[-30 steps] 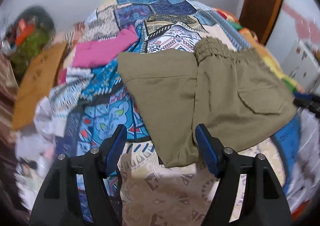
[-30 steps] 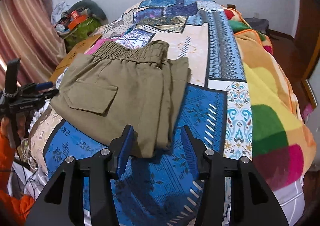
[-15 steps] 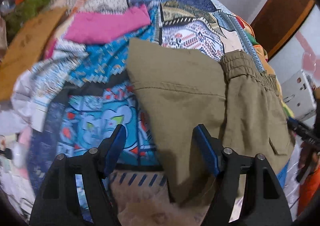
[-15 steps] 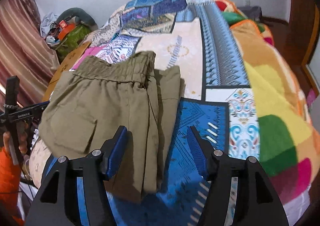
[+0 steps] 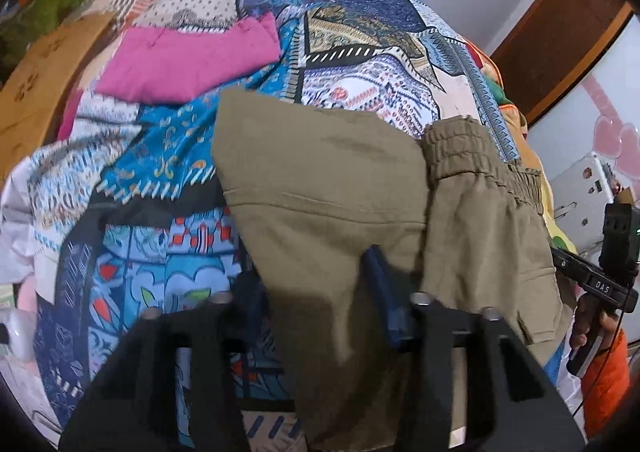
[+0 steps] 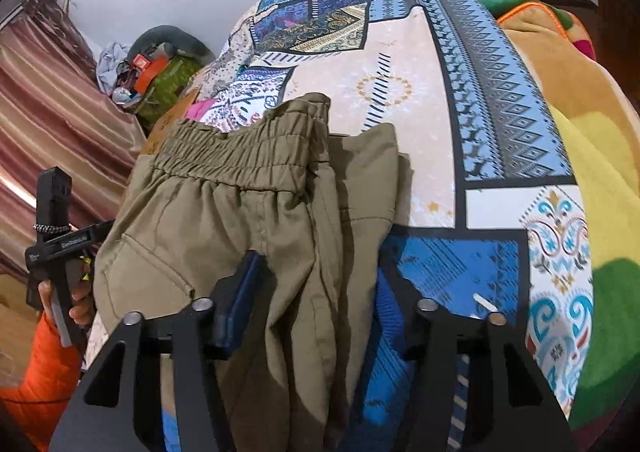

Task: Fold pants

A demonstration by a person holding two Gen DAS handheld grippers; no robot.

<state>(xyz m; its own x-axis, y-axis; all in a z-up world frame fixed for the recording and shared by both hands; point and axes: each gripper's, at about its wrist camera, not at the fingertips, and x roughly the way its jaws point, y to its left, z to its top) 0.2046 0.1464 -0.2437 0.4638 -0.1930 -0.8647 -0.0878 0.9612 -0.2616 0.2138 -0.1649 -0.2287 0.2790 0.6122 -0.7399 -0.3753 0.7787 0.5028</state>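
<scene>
Olive pants point(image 5: 320, 180) lie folded on the patchwork bed cover point(image 5: 360, 12), elastic waistband point(image 5: 460, 156) at the far right. My left gripper point(image 5: 318, 298) has its jaws closing on the near edge of the folded leg, and the cloth fills the gap between the blue pads. In the right wrist view the pants point(image 6: 240, 204) show the waistband and a back pocket. My right gripper point(image 6: 314, 300) is closing on the bunched near edge, and wrinkled fabric runs down between its fingers. Each view shows the other tool's handle in a hand with an orange sleeve.
A pink garment point(image 5: 188, 60) lies on the bed beyond the pants. A bright fleece blanket point(image 6: 592, 132) covers the bed's right side. A striped curtain point(image 6: 48, 100) and a pile of clutter point(image 6: 160, 64) stand to the left. A brown door point(image 5: 560, 32) is at the far right.
Both grippers have pushed forward and down onto the pants' near edge. Their jaws have narrowed, and fabric that lay ahead of the fingers now sits bunched between them.
</scene>
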